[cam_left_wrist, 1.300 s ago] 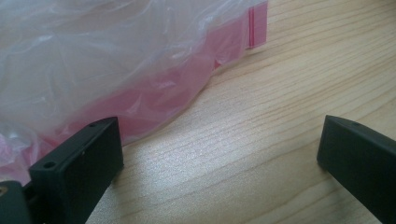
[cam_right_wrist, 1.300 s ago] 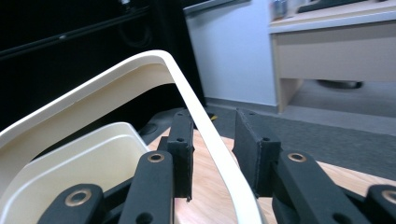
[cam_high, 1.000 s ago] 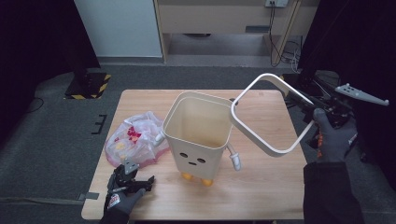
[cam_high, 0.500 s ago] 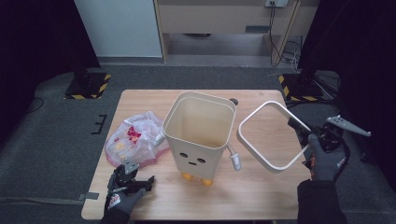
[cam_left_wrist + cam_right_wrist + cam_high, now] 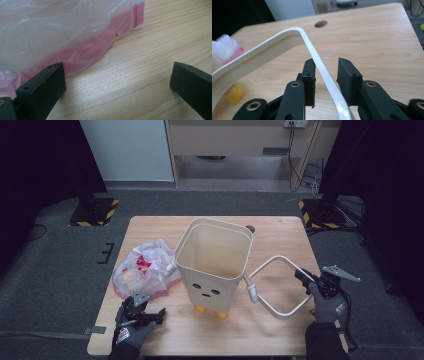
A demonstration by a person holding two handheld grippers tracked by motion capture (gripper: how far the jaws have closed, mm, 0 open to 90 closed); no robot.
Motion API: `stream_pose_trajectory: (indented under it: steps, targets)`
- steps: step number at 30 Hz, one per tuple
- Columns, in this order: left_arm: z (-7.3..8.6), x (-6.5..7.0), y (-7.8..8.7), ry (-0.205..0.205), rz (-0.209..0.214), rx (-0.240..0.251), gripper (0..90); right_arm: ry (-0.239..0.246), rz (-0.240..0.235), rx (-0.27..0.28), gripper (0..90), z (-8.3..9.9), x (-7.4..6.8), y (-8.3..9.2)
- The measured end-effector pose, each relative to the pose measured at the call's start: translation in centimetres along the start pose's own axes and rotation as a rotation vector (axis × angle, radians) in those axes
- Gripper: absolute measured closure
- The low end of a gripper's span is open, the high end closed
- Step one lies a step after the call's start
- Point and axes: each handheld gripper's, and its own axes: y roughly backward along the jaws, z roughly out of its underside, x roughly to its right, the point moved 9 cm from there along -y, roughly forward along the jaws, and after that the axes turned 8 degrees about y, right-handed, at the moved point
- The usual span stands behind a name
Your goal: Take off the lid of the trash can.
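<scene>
— How do things stand on the left?

— My left tongs (image 5: 150,314) rest wide and empty on the surface (image 5: 280,227), just near of the plastic bag (image 5: 142,270). The open bin (image 5: 212,265) stands in the middle.

— And the right?

— A second ago my right tongs (image 5: 306,279) held the white frame lid (image 5: 277,287) high; now it's down beside the bin, about level. The rim sits between the jaws, which look slack on one side. I'd say it's nearly laid down; letting go comes next.
</scene>
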Motion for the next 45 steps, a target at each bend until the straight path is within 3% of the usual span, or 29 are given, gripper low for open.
stream_pose_trajectory:
  steps: [3,8,13,19,23,26,32,37,45]
  targets:
    - [0.0,0.0,0.0,0.000,0.000,0.000,0.0,0.007,0.017,-0.032,68.2,1.0,0.2,-0.8]
    - [0.0,0.0,0.0,0.001,0.002,0.000,0.0,0.048,0.077,-0.130,68.0,3.4,1.1,-1.7]
    - [0.0,-0.1,0.1,0.007,0.000,0.006,0.9,0.041,0.092,-0.157,68.1,4.6,1.6,-1.5]
    - [-0.1,-0.3,0.3,0.015,0.003,0.027,7.4,0.088,0.109,-0.199,60.1,5.8,1.3,-1.4]
    - [-0.1,-0.3,0.7,0.030,0.016,0.026,13.3,0.130,0.141,-0.246,49.2,6.8,1.5,-1.4]
    - [0.0,-0.4,1.0,0.042,0.022,0.021,15.9,0.163,0.168,-0.253,41.4,7.1,1.6,-1.3]
    - [-0.6,-0.5,2.3,0.071,0.018,0.073,16.6,0.179,0.189,-0.277,25.1,7.7,1.3,-0.9]
    - [-1.0,-0.7,3.4,0.109,0.026,0.124,16.7,0.167,0.206,-0.291,16.9,8.0,1.1,-0.6]
    - [-2.8,-0.7,5.7,0.120,0.032,0.240,17.0,0.188,0.164,-0.330,1.9,8.7,0.1,-0.4]
